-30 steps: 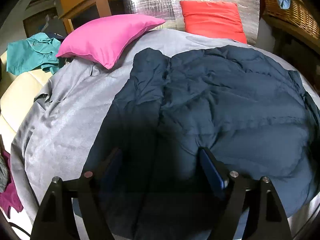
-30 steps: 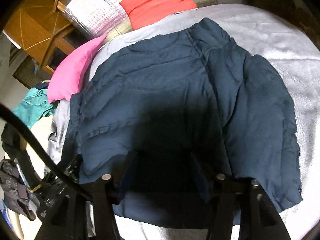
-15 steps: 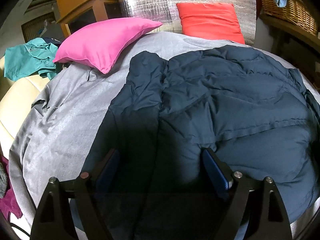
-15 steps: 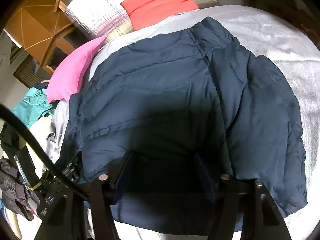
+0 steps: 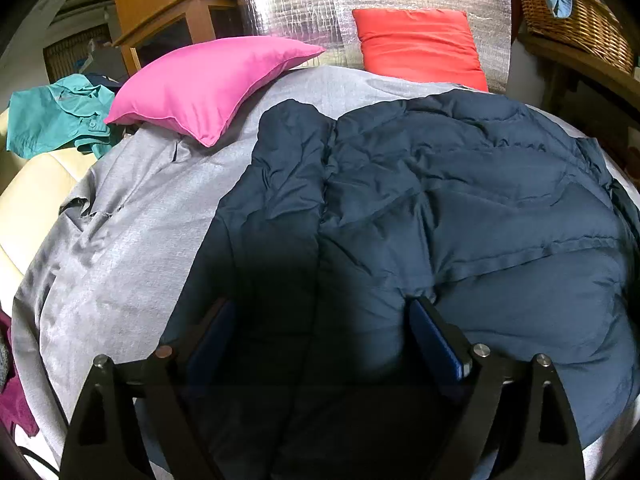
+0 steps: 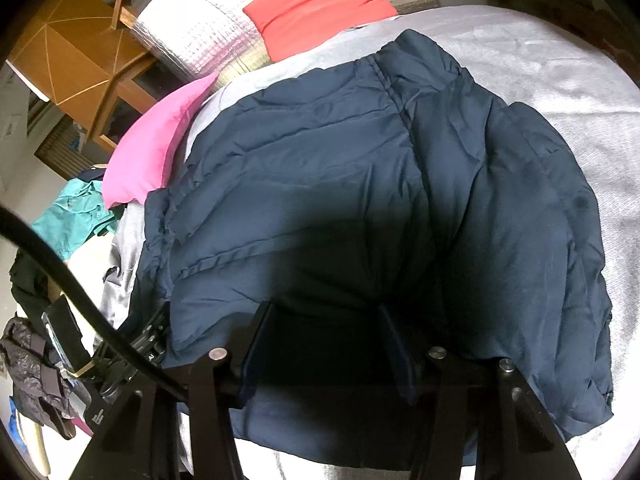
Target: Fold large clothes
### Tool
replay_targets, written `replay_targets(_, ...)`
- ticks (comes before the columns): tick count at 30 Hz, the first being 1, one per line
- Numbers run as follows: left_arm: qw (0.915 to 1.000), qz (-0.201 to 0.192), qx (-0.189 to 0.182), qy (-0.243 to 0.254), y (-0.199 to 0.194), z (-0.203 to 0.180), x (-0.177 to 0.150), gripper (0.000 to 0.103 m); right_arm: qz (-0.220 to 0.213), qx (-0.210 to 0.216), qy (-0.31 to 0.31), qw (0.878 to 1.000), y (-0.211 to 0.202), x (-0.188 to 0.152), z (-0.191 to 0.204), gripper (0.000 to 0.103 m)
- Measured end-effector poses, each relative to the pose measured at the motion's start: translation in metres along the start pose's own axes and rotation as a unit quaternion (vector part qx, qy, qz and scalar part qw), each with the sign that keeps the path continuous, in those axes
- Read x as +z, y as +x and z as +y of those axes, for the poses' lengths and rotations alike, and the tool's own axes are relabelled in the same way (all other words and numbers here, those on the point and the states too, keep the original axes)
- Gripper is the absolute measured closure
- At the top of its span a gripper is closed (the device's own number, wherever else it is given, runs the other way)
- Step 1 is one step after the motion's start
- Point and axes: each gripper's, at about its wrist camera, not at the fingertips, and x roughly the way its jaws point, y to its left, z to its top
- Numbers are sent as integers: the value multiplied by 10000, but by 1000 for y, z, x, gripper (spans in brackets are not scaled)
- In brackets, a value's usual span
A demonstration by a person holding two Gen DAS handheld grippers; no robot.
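A dark navy puffer jacket (image 5: pixel 440 200) lies spread on the grey bedspread (image 5: pixel 140 220), with its sleeves folded in over the body. In the left wrist view my left gripper (image 5: pixel 320 306) hovers low over the jacket's near left part. Its jaws are wide and opening, with fabric lying between the blue pads but not pinched. In the right wrist view the jacket (image 6: pixel 340 160) fills the middle. My right gripper (image 6: pixel 326 309) sits at the near hem, its jaws closing around a shadowed bulge of fabric that the pads do not clearly press.
A pink pillow (image 5: pixel 208 80) and a red pillow (image 5: pixel 416 44) lie at the head of the bed against a silver foil panel (image 5: pixel 320 12). A teal shirt (image 5: pixel 52 120) lies on a cream seat at the left. A wicker basket (image 5: pixel 576 20) stands at the back right.
The left jaws have spread wider over the jacket. The right jaws have narrowed, and the right gripper has edged closer to the jacket's hem.
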Motion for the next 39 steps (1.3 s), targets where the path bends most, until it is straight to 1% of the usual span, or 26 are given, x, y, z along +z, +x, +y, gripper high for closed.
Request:
replay_targets(4,10000,31,17,-89,0,2,0,10,-8,-57,-63,10000,0,-1,2,46)
replay_targets(8,9994,330,-27,-41,-9,2,5,10,17,17,-117,9999,-8,1,3,46)
replay_targets(9,9994,327,-90,8,-14,3,6,10,-35,22,-84,10000,-15,2,1,46)
replay_targets(10,9996,242,-122,11,-23,7,8,10,-199,6,-63,9998,-27,3,-2,46)
replay_targets(13,9998,-15,2,-202,-43,30,10,10,-801,-145,-73,9967,-68,8,-18,46)
replay_targets(15,9992,-39,94,-375,-49,49,7,10,-951,-265,7,9951,-83,7,-32,46)
replay_targets(16,9988,24,159,-467,-48,60,5,10,-935,-261,167,9951,-87,5,-44,46)
replay_targets(17,9985,98,179,-499,-45,65,3,10,-830,-224,326,9958,-86,2,-54,46)
replay_targets(18,9981,293,169,-509,-37,70,0,10,-715,-187,417,9964,-83,1,-60,46)
replay_targets(19,9969,608,134,-479,-23,71,-2,10,-510,-141,501,9973,-74,-2,-67,46)
replay_targets(20,9948,912,67,-449,-10,70,-5,10,-402,-151,502,9978,-68,-3,-70,46)
replay_targets(22,9926,1101,-70,-513,2,69,-9,10,-229,-241,364,9988,-58,-4,-69,46)
replay_targets(24,9924,1073,-146,-577,0,72,-6,10,-252,-167,369,9989,-64,-1,-69,46)
replay_targets(26,9927,944,-288,-695,-6,79,0,10,-416,57,617,9972,-75,2,-77,46)
replay_targets(28,9924,718,-355,-932,-13,92,4,10,-650,24,844,9943,-87,7,-87,38)
replay_targets(29,9920,647,-343,-1029,-15,99,4,10,-765,-75,966,9924,-91,10,-94,32)
replay_targets(30,9914,629,-324,-1103,-14,106,5,10,-816,-100,1121,9903,-92,12,-102,30)
replay_targets(32,9887,777,-311,-1244,-6,117,5,10,-709,-1,1363,9881,-86,16,-114,30)
replay_targets(34,9836,998,-417,-1442,4,124,-1,10,-531,11,1504,9872,-73,17,-119,30)
replay_targets(37,9717,1284,-974,-1727,19,127,-5,10,-218,132,1546,9876,-48,20,-121,30)
replay_targets(38,9701,1333,-1071,-1725,21,124,-6,10,-147,112,1532,9880,-39,16,-116,32)
replay_targets(39,9694,1356,-1126,-1707,20,120,-9,10,-125,34,1458,9892,-34,15,-112,40)
